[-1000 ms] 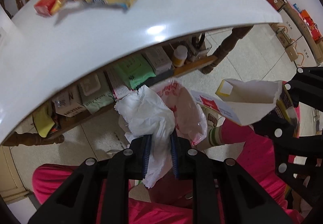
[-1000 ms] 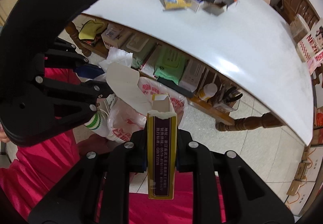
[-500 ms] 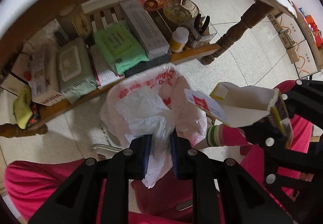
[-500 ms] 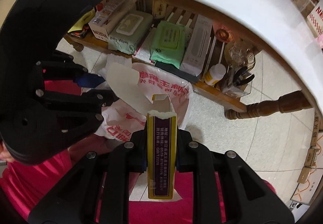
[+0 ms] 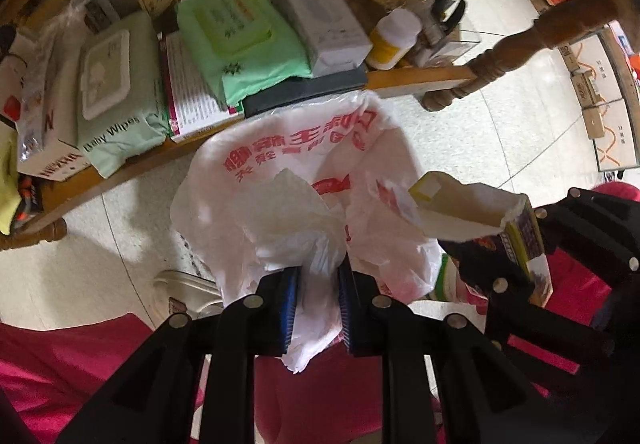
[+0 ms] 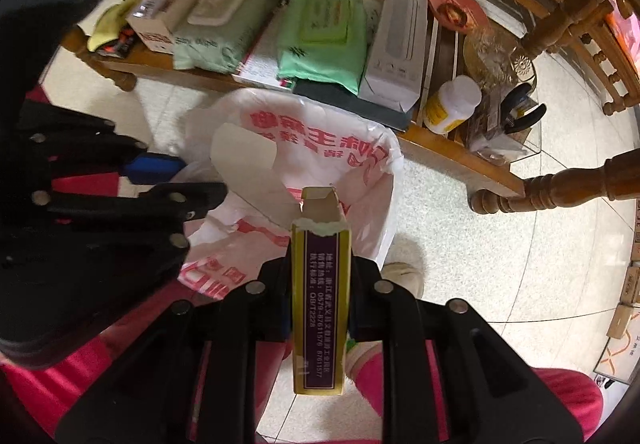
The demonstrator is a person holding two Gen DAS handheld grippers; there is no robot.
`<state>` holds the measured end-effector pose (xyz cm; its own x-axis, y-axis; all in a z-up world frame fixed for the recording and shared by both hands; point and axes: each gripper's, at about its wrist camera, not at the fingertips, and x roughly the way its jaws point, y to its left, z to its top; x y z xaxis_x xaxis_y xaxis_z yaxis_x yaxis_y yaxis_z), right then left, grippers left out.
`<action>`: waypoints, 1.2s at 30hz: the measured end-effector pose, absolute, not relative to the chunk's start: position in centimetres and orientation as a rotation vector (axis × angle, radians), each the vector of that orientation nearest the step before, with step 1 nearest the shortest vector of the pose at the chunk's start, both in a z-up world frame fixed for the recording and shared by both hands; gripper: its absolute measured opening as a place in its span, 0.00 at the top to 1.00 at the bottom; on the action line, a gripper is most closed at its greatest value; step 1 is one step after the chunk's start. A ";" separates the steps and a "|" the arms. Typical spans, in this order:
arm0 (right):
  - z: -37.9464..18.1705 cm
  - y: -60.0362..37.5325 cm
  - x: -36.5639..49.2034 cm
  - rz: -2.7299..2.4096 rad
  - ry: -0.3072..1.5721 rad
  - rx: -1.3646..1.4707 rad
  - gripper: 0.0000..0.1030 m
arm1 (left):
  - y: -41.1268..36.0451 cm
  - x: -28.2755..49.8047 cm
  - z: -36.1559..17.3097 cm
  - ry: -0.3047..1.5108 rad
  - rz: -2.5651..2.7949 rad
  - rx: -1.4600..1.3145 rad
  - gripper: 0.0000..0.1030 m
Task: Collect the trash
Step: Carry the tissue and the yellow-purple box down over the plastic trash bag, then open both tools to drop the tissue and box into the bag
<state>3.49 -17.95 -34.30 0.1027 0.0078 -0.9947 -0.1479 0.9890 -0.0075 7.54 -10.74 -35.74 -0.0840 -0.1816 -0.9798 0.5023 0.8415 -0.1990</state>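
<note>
Left wrist view: left gripper (image 5: 316,276) pinched crumpled white tissue (image 5: 292,228) over the white plastic bag (image 5: 304,152) on the floor.

Right wrist view: right gripper (image 6: 320,284) clamped an opened yellow carton (image 6: 320,304) above the same bag, below a wooden shelf (image 6: 452,148).

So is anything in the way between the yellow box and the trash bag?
Nothing visible blocks it. The right gripper holds the yellow box just above the white plastic bag. The left gripper pinches crumpled white paper beside it, over the same bag, not across the box's path.
</note>
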 end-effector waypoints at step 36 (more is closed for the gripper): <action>-45.2 -19.8 6.9 0.049 1.608 0.041 0.82 | -10.1 10.2 -44.8 1.726 -0.476 0.191 0.81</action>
